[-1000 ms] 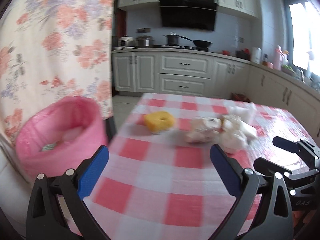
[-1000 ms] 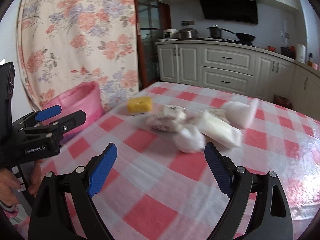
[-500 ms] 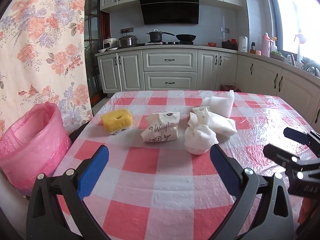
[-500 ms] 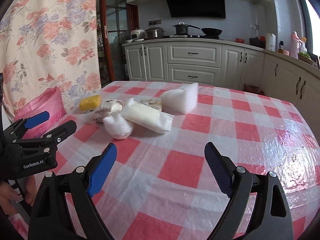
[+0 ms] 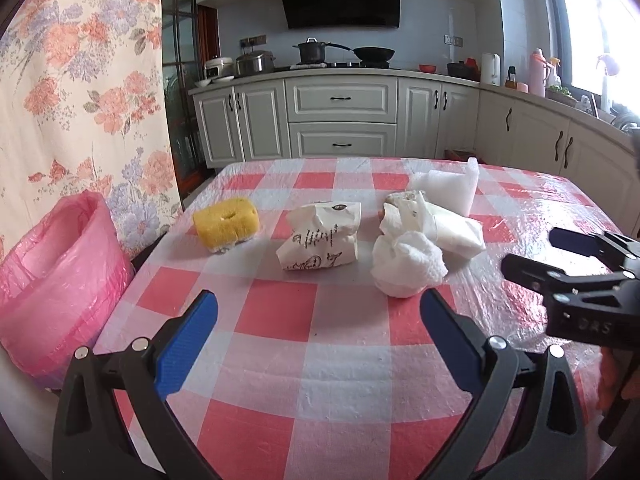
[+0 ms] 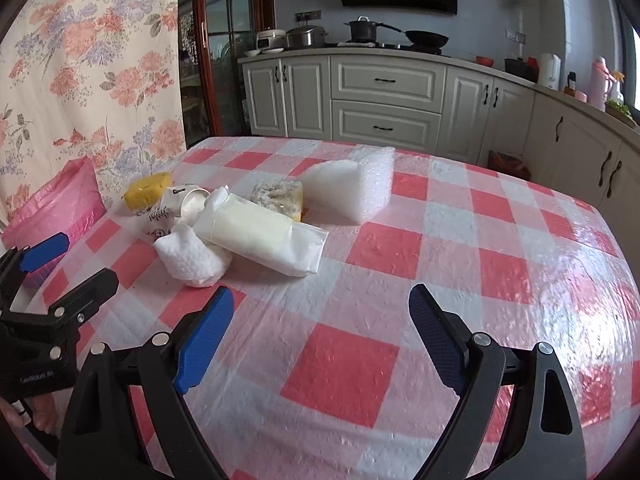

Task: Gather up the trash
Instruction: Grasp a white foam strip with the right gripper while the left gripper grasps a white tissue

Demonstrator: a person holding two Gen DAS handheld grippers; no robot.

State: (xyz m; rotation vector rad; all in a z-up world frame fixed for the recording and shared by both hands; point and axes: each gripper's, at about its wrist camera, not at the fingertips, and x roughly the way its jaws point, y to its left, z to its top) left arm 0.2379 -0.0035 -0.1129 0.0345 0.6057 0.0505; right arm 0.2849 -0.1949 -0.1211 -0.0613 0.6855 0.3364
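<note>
- Pink bin bag [image 5: 56,280]: it stands open off the desk's left edge, at about 9 o'clock in the left wrist view, in front of a floral curtain [image 5: 80,80].
- Left tool [image 5: 318,328]: its blue-padded fingers are spread wide with nothing between them, poised above the checked desk [image 5: 280,360] on the near side of the trash. In the right wrist view the same tool shows at 8 o'clock, gripped by the person's hand.
- Yellow sponge [image 5: 226,227]: leftmost of the trash, at about 11 o'clock from the left tool, resting on the desk near its left edge.
- Crumpled paper cup [image 5: 320,242]: printed with dark lettering, it lies on its side just right of the sponge, at roughly 12 o'clock from the left tool.
- Tissue wad [image 5: 406,266]: a white ball at 1 o'clock from the left tool, touching the white wrapper [image 5: 444,226] behind it.
- Foam sheet [image 5: 448,188]: white, folded, farthest back at 1 o'clock, just behind the wrapper.
- Right tool [image 6: 320,322]: fingers fully apart and holding nothing, above bare cloth; the trash pile sits at its 10 to 11 o'clock. In the left wrist view it enters from 3 o'clock.
</note>
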